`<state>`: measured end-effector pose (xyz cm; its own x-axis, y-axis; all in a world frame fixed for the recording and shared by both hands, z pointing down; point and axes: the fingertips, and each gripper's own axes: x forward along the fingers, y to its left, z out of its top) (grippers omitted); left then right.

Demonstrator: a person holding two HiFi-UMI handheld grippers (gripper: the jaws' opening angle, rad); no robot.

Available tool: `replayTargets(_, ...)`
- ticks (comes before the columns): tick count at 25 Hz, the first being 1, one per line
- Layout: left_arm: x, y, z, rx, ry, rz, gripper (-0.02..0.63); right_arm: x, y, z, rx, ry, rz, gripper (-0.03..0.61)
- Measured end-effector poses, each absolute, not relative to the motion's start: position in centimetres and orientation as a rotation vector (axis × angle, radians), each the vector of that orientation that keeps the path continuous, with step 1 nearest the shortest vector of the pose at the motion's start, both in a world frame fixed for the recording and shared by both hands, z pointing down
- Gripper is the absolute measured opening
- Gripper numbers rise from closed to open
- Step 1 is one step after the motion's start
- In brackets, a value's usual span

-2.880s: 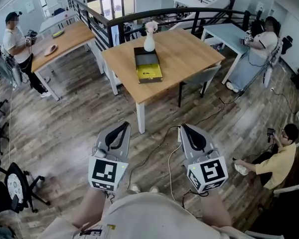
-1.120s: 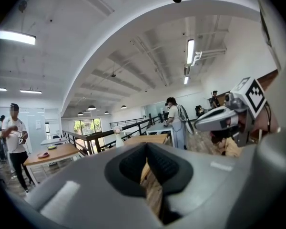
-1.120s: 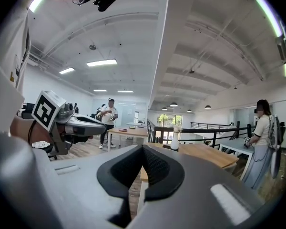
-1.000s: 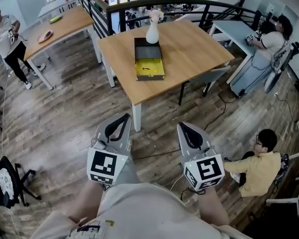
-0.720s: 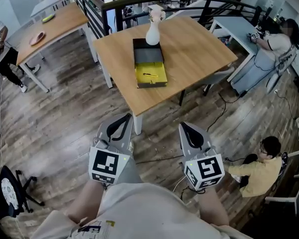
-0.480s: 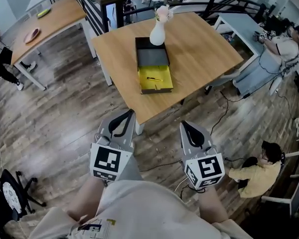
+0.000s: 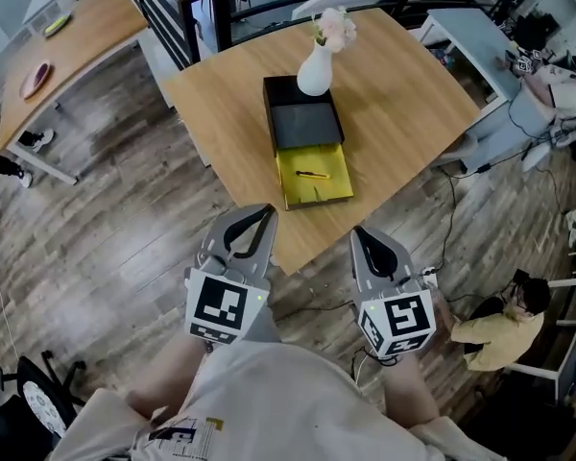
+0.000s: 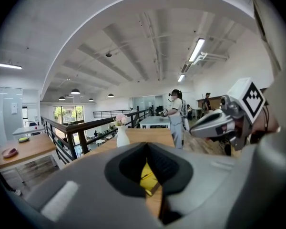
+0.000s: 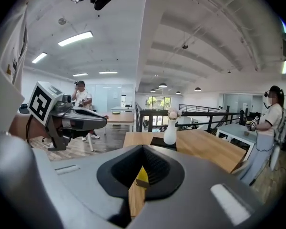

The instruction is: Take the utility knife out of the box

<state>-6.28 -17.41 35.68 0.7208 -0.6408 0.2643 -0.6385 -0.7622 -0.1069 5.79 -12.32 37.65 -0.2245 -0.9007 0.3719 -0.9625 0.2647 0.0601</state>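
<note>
An open box lies on the wooden table: a black half at the far end and a yellow tray at the near end. The utility knife, small and dark, rests inside the yellow tray. My left gripper and right gripper are held side by side short of the table's near edge. Both are shut and hold nothing. Between the closed jaws of my left gripper a sliver of the yellow tray shows. The same sliver shows past my right gripper.
A white vase with pink flowers stands just behind the box. A black railing runs behind the table. Another wooden table is at far left and a grey one at right. A person sits on the floor at lower right.
Both grippers have been carried forward together and the table with the box has come much nearer. The jaws of both stay shut.
</note>
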Motion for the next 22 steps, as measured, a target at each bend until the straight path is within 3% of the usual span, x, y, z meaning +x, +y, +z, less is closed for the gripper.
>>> replayTargets(22, -4.1, -25.7, 35.3, -2.973, 0.906, -0.442, 0.002, 6.2, -21.8, 35.3, 1.754, -2.151, 0.26, 0.002)
